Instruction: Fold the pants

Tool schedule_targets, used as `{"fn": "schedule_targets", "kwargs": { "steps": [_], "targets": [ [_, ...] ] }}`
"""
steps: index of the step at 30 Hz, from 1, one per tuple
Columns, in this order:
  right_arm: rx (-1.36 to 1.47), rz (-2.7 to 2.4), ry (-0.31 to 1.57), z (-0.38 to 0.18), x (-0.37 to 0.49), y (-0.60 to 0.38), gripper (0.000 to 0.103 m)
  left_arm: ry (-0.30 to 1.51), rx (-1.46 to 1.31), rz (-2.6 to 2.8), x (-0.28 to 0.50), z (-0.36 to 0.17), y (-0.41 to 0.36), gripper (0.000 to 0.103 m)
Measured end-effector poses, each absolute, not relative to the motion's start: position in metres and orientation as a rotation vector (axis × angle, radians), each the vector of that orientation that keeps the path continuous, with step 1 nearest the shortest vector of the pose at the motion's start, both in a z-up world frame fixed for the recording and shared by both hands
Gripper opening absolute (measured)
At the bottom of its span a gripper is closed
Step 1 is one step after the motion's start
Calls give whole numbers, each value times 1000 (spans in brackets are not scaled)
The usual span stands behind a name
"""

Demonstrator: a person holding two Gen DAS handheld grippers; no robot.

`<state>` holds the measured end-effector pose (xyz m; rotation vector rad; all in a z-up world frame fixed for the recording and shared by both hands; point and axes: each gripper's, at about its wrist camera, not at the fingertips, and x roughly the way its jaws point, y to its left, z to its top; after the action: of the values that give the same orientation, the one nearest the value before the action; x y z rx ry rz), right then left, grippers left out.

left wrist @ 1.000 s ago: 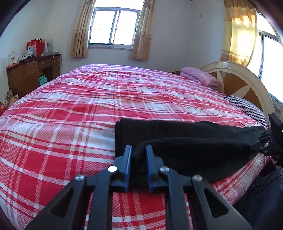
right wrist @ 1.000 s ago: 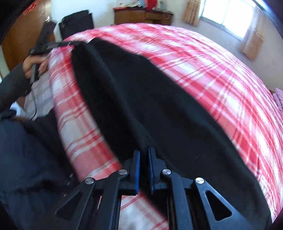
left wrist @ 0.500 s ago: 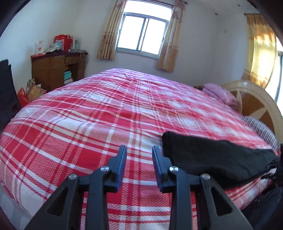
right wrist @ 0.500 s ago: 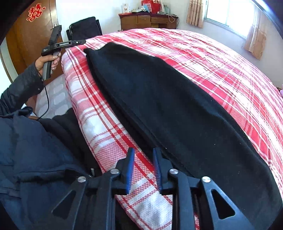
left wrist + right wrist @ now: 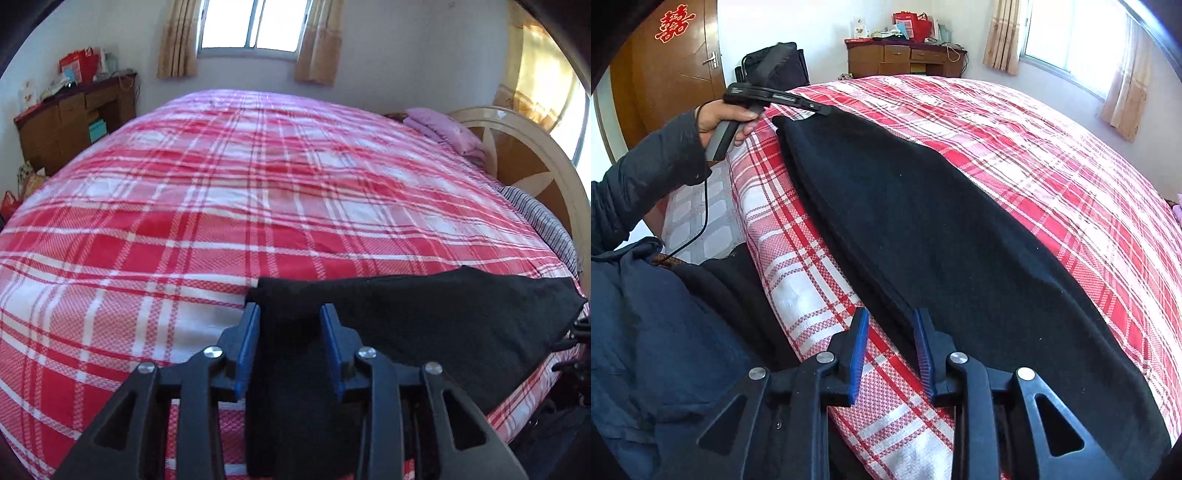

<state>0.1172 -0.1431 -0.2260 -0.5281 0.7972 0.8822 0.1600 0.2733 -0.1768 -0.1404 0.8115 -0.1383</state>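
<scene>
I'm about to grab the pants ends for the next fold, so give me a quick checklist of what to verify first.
1. Left gripper jaws open: ok.
2. Pants end lies between the left fingers: ok.
3. Right gripper jaws open: ok.
4. Pants edge between the right fingers: not ok, mostly plaid bedspread there; edge only near the right finger.
5. Pants flat and lengthwise along the bed edge: ok.
6. Layers aligned underneath: cannot tell.

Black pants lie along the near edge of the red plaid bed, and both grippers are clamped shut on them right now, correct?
Not quite. The black pants do lie along the near edge of the red plaid bed, but both grippers are open. The left wrist view shows the left gripper open around the pants' end; the right wrist view shows the right gripper open at their edge.
</scene>
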Motion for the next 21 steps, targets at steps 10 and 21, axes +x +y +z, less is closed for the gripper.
{"fn": "schedule_targets", "kwargs": {
  "steps": [10,21],
  "targets": [
    [-507,886,787,-229,118,-142,27,786,-135,-94,152,-175,276,54],
    [-480,873,785,-230,120,-139,27,753,-185,-110,160,-161,280,9]
  ]
}}
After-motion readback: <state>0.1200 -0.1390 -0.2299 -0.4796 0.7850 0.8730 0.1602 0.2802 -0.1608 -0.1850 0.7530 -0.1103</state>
